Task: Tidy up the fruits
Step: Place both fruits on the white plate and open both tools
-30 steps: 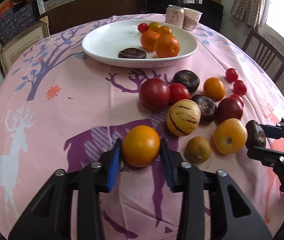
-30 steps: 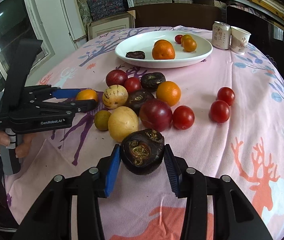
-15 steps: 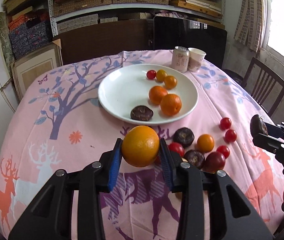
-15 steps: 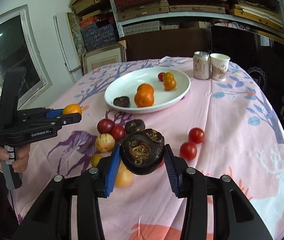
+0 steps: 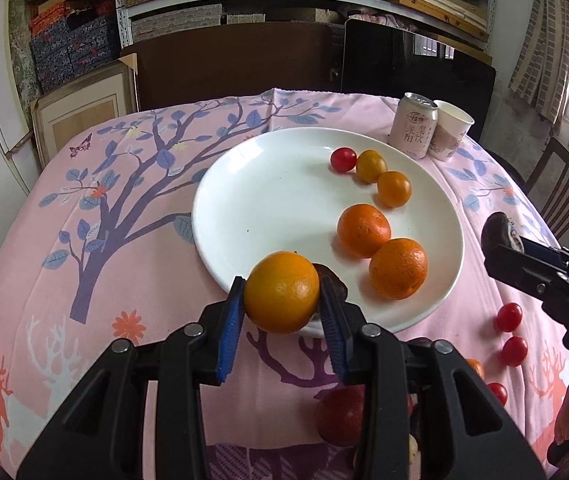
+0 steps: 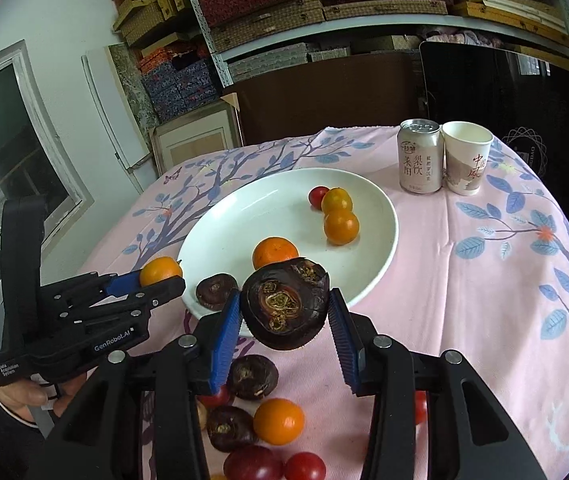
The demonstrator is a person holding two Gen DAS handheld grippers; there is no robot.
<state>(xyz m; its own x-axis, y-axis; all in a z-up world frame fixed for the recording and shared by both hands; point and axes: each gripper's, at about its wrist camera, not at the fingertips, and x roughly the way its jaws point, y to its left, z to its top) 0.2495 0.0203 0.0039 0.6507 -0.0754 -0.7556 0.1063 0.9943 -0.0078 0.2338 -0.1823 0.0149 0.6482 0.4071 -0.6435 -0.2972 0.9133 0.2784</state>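
On the round table, a pink cotton-like tablecloth [image 5: 156, 264] printed with purple trees and orange deer covers the surface. A wide, glossy white ceramic plate [image 5: 268, 208] sits near the far side and carries two dimpled oranges, two smaller smooth orange fruits, one red cherry tomato and one dark brown, rough-skinned water chestnut [image 6: 215, 291] at its near rim. The left gripper [image 5: 282, 312], black plastic with ribbed blue pads, is clamped on a round, finely pitted orange [image 5: 282, 292] held above the plate's near rim. The right gripper [image 6: 284, 326], same build, is clamped on a dark brown, matte water chestnut with a scarred, ringed base [image 6: 284, 304], held above the plate's near edge. Loose red, orange and dark fruits lie on the cloth nearer the camera. A pale aluminium can [image 6: 420, 156] and a paper cup [image 6: 466, 156] stand touching behind the plate.
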